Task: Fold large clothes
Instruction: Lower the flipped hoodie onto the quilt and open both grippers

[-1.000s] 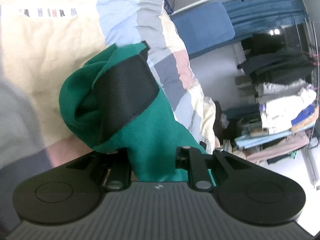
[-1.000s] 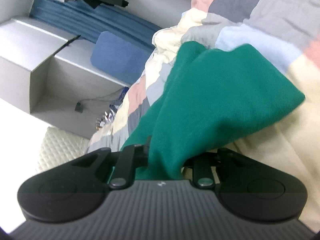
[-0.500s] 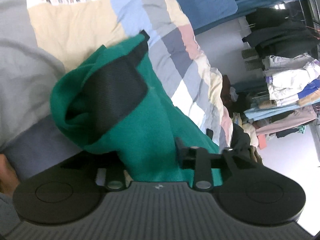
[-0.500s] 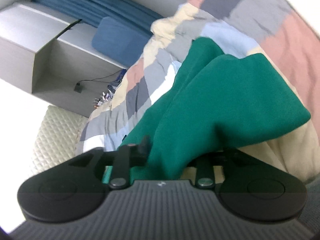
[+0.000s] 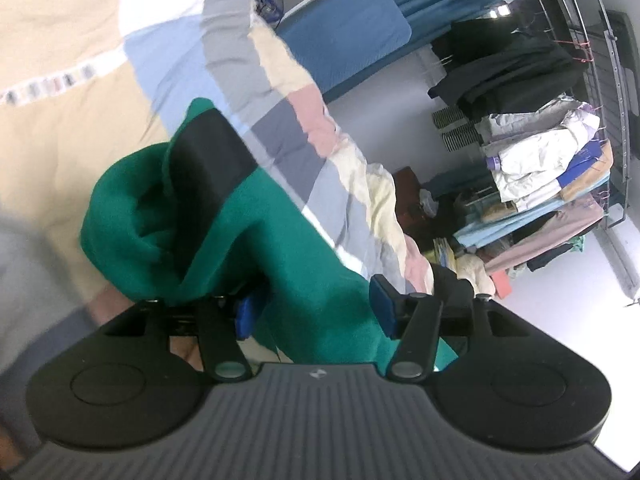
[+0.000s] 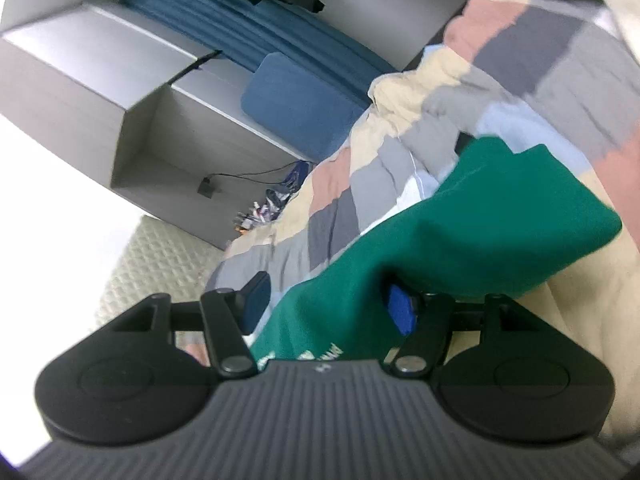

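While its jaws are opening, left gripper (image 5: 314, 312) straddles the green garment (image 5: 280, 248), pads off the cloth; garment lies on patchwork bed quilt (image 5: 288, 92), black band (image 5: 208, 152) up top, clothes rack (image 5: 548, 184) at right. Right view: right gripper (image 6: 326, 306) jaws opening too, green hem between; grey cabinet (image 6: 132, 92) only here.

Right gripper (image 6: 326, 306) jaws opening, 2 blue pads (image 6: 400, 310) spread, with the green garment (image 6: 440, 248) lying between them; whether the pads touch the cloth cannot be told. Garment drapes over a patchwork quilt (image 6: 400, 168) of grey, pink, cream and pale blue blocks, white lettering visible on its near edge. Behind: blue cushion (image 6: 296, 108), blue curtain (image 6: 224, 12), grey open cabinet (image 6: 120, 92) with a cable and plug.
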